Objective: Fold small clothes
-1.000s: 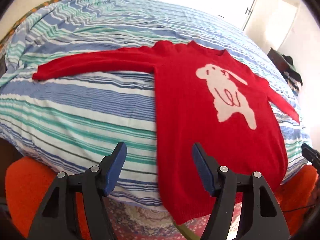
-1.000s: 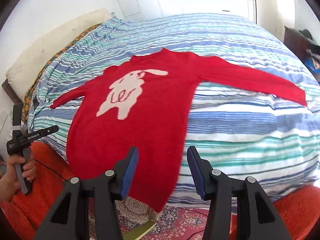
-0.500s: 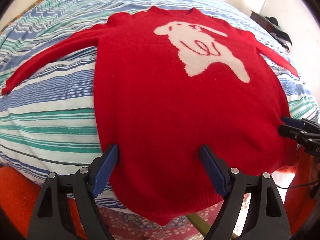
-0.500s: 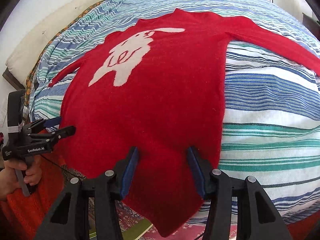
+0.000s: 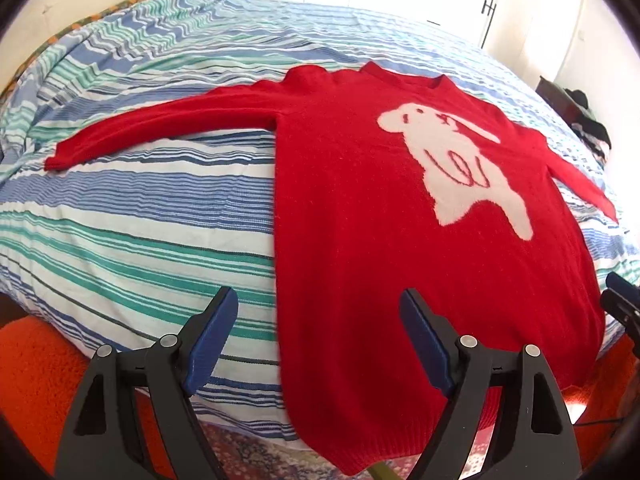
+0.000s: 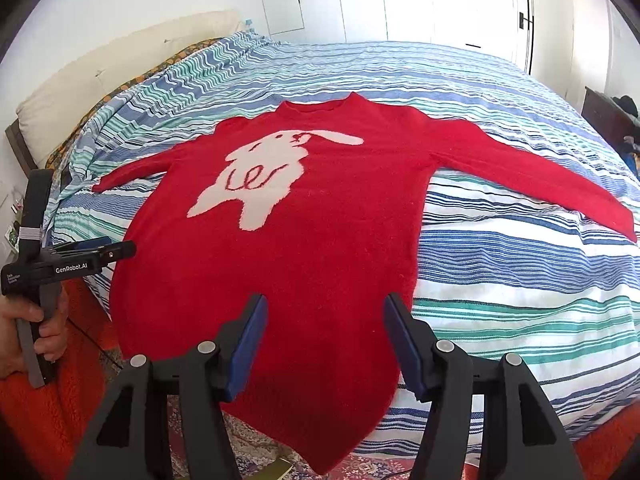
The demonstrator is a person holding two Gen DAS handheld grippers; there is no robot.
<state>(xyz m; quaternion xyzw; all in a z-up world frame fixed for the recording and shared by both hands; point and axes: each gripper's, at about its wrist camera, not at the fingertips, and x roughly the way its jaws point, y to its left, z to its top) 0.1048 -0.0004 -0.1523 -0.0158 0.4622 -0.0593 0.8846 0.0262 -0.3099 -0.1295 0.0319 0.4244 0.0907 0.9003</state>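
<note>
1. A red sweater (image 5: pixel 360 220) lies flat on the bed, front side up. A white bunny pic (image 5: pixel 456 168) is on its chest.
2. Both sleeves are spread out to the sides. In the left wrist view one long sleeve (image 5: pixel 160 124) goes out to the left, & the other sleeve (image 5: pixel 576 180) slopes down on the right.
3. The neck of the sweater points to the far side of the bed. The bottom edge hangs a bit over the near side of the bed.
4. The left gripper (image 5: pixel 316 340) is over the bottom left part of the sweater. Its jaws have just been opening & are spread wide. The sweater's side edge shows betw. the blue pads (image 5: pixel 208 340), but they don't press on it.
5. The right gripper (image 6: pixel 324 344) is over the bottom right part of the sweater. Its jaws have just been opening too. Red cloth shows betw. them, but the pads don't pinch it.
6. In the right wrist view a hand (image 6: pixel 24 340) holds the left gripper's handle at the left edge.
7. The bed cover (image 5: pixel 140 220) has blue, green & white stripes. It is under the whole sweater.
8. A pale headboard (image 6: pixel 120 64) is at the far left of the bed.
9. An orange rug (image 5: pixel 36 376) is on the floor by the bed. A patterned rug (image 6: pixel 248 448) shows under the sweater's hem.
10. White doors (image 6: pixel 440 0) are behind the bed. Dark stuff (image 5: pixel 580 112) sits at the right side of the room, too small to tell what.
</note>
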